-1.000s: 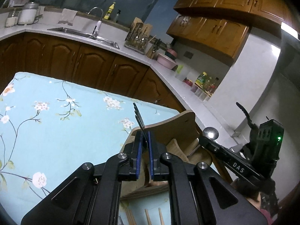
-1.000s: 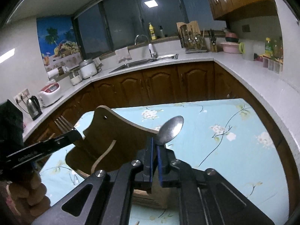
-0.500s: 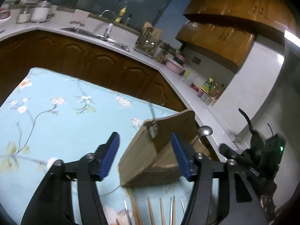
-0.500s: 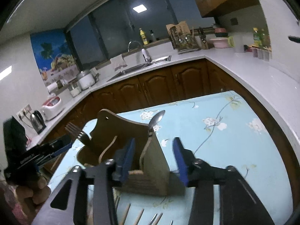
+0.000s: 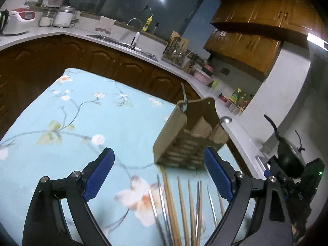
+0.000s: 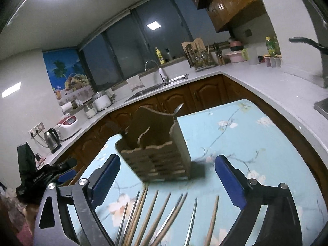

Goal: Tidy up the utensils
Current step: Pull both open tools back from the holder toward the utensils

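A wooden utensil holder (image 5: 190, 137) (image 6: 157, 151) stands on the floral blue tablecloth (image 5: 82, 127). A fork (image 5: 183, 99) sticks up from its left compartment and a spoon (image 5: 226, 120) (image 6: 178, 109) from its right one. Several wooden and metal chopsticks (image 5: 184, 209) (image 6: 160, 217) lie on the cloth in front of the holder. My left gripper (image 5: 159, 173) is open and empty, pulled back above the chopsticks. My right gripper (image 6: 167, 177) is open and empty, also back from the holder.
The table's far edge meets dark wooden cabinets and a white counter with a sink (image 6: 162, 84), a utensil rack (image 6: 197, 55), a kettle (image 6: 52, 140) and a rice cooker (image 6: 66, 126). The other gripper shows at the right (image 5: 295, 176) and at the left (image 6: 41, 176).
Both grippers let go, the left of the fork and the right of the spoon, now standing in the holder. Both opened wide and drew back, bringing the chopsticks into view.
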Action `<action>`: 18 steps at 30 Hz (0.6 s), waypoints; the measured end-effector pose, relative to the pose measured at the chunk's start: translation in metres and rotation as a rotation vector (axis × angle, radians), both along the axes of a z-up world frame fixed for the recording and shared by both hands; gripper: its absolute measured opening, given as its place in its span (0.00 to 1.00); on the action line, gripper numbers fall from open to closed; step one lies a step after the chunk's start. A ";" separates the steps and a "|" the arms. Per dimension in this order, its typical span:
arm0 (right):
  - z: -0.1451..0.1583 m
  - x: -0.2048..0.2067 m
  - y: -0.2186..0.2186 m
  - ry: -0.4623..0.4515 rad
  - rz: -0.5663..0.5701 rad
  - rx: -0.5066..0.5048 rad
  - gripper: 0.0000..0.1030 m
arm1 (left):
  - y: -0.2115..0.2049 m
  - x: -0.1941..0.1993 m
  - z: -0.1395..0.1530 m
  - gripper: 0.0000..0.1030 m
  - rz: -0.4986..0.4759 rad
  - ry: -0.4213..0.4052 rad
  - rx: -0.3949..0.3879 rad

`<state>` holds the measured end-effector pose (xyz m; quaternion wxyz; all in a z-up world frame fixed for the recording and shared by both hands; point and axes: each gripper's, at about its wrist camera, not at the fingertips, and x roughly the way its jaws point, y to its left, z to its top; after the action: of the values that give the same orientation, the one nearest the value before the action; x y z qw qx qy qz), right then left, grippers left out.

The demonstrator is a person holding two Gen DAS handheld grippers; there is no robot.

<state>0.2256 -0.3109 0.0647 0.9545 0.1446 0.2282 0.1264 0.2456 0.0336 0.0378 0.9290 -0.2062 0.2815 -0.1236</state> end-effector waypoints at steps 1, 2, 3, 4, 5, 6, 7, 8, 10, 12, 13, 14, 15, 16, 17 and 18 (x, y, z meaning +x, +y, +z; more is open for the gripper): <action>-0.002 -0.008 0.001 0.004 -0.002 -0.001 0.93 | 0.001 -0.008 -0.002 0.88 0.000 0.006 0.000; -0.005 -0.015 0.000 0.008 -0.006 -0.002 0.94 | 0.001 -0.016 -0.005 0.88 -0.001 0.011 -0.004; -0.008 -0.021 0.001 0.013 -0.010 -0.005 0.94 | 0.002 -0.022 -0.007 0.88 -0.001 0.015 -0.006; -0.011 -0.027 0.002 0.019 -0.012 -0.009 0.94 | 0.001 -0.029 -0.010 0.88 -0.002 0.021 -0.001; -0.014 -0.033 0.003 0.027 -0.014 -0.016 0.94 | 0.001 -0.036 -0.014 0.88 -0.002 0.030 0.008; -0.017 -0.038 0.003 0.035 -0.019 -0.023 0.94 | 0.001 -0.040 -0.016 0.88 -0.001 0.037 0.012; -0.021 -0.043 0.004 0.045 -0.022 -0.035 0.94 | 0.000 -0.045 -0.020 0.88 -0.001 0.047 0.011; -0.025 -0.050 0.005 0.050 -0.022 -0.042 0.94 | 0.000 -0.049 -0.025 0.88 -0.004 0.058 0.011; -0.033 -0.062 0.008 0.062 -0.029 -0.057 0.94 | -0.002 -0.055 -0.033 0.88 -0.008 0.084 0.022; -0.040 -0.067 0.009 0.080 -0.034 -0.076 0.94 | -0.005 -0.059 -0.040 0.88 -0.011 0.107 0.027; -0.043 -0.070 0.010 0.092 -0.036 -0.084 0.94 | -0.005 -0.061 -0.044 0.88 -0.014 0.120 0.027; -0.046 -0.071 0.010 0.104 -0.037 -0.090 0.94 | -0.005 -0.064 -0.047 0.88 -0.015 0.129 0.027; -0.048 -0.073 0.011 0.110 -0.039 -0.091 0.94 | -0.005 -0.068 -0.050 0.88 -0.014 0.135 0.028; -0.050 -0.073 0.011 0.117 -0.041 -0.094 0.94 | -0.005 -0.070 -0.052 0.88 -0.013 0.142 0.030; -0.052 -0.073 0.010 0.122 -0.041 -0.097 0.94 | -0.005 -0.071 -0.053 0.88 -0.013 0.148 0.031; -0.053 -0.074 0.011 0.125 -0.043 -0.098 0.94 | -0.005 -0.071 -0.054 0.88 -0.015 0.152 0.031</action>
<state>0.1515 -0.3003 0.0118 0.9469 0.1101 0.2900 0.0852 0.1745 0.0284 -0.0162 0.9070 -0.1983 0.3547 -0.1102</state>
